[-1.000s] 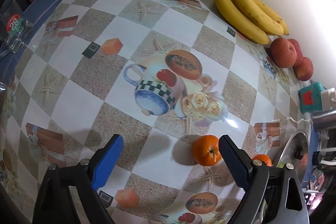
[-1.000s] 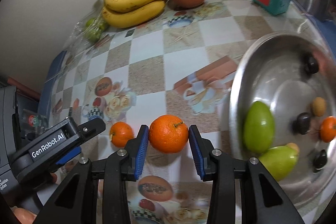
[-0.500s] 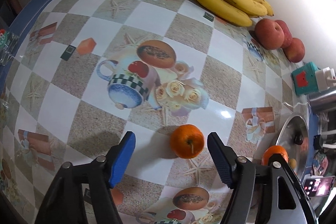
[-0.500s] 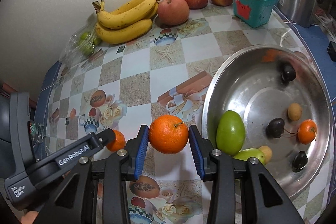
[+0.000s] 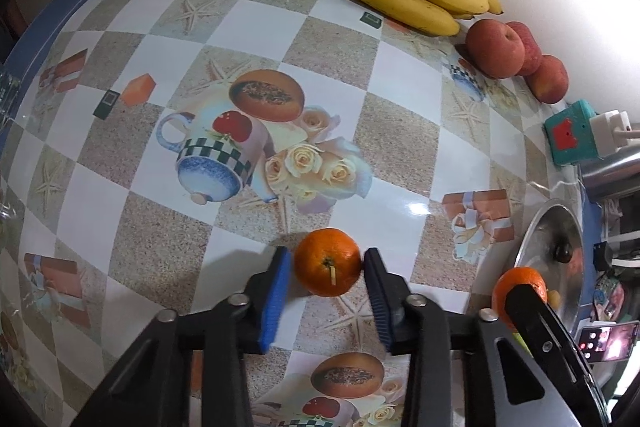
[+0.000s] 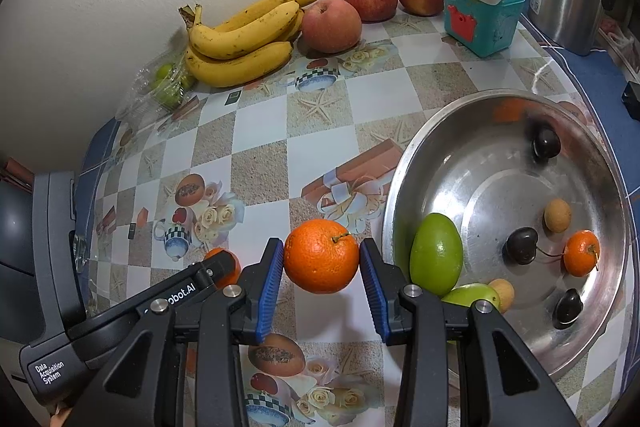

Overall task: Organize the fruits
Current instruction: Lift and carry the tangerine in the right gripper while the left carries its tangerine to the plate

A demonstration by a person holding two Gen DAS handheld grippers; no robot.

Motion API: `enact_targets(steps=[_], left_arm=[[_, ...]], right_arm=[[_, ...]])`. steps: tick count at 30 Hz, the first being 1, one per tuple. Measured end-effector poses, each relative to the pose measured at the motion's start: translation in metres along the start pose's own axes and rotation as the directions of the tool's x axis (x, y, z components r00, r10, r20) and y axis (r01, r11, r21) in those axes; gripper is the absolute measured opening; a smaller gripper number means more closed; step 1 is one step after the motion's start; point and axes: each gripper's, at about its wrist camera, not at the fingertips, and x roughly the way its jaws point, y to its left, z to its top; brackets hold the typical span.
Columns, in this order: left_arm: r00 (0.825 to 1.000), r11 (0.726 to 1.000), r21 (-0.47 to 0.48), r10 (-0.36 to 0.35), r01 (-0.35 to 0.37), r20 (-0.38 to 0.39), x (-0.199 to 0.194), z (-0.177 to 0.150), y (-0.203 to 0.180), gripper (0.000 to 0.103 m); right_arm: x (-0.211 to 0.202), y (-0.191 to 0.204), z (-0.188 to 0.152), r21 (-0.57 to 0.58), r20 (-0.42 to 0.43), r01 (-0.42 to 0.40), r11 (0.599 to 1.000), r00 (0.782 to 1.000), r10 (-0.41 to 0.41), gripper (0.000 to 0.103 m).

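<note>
Both claws have a mandarin apiece. On the left, the left claw [image 5: 327, 281] has just been closing, and its blue pads now press the sides of a small orange [image 5: 328, 262] that sits on the desk [image 5: 400, 99] well short of the steel bowl [image 6: 404, 203]. Over on the other side, the right claw [image 6: 322, 267] pinches a second orange [image 6: 321, 255] just beside the bowl's near rim (it looks lifted clear of the desk, with a soft shadow under it).

As for progress, I'd judge the job roughly halfway. Already in the bowl lie a green mango [image 6: 436, 255], another green fruit [image 6: 472, 297] partly hidden by the claw, a small tangerine [image 6: 581, 253], two tan longan-like fruits and several dark cherries.

Left outside, far from the bowl against the wall, are the bananas [image 6: 244, 39], three apples [image 6: 332, 25] and a clear bag of green fruit [image 6: 168, 87]. Whether those belong in the bowl too, I cannot tell. Both oranges have yet to go in.
</note>
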Motion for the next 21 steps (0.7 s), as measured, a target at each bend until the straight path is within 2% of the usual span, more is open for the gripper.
enact_targets(steps=[7, 14, 19, 21], left_arm=[[1.000, 1.000, 0.012, -0.018, 0.017, 0.017, -0.007, 0.000, -0.003, 0.036], [0.996, 0.997, 0.038, -0.069, 0.067, 0.057, -0.030, -0.001, -0.013, 0.036], [0.988, 0.988, 0.114, -0.117, 0.105, 0.098, -0.047, -0.005, -0.036, 0.036], [0.984, 0.978, 0.163, -0.148, 0.130, 0.104, -0.050, -0.008, -0.052, 0.036]], right_arm=[[-0.003, 0.000, 0.001, 0.002, 0.004, -0.004, 1.000, 1.000, 0.004, 0.041], [-0.006, -0.003, 0.000, 0.012, 0.010, -0.011, 1.000, 1.000, 0.011, 0.041], [-0.013, -0.016, 0.003, 0.043, 0.026, -0.013, 0.999, 1.000, 0.012, 0.041], [-0.019, -0.029, 0.004, 0.071, 0.043, 0.009, 0.997, 0.999, -0.012, 0.041]])
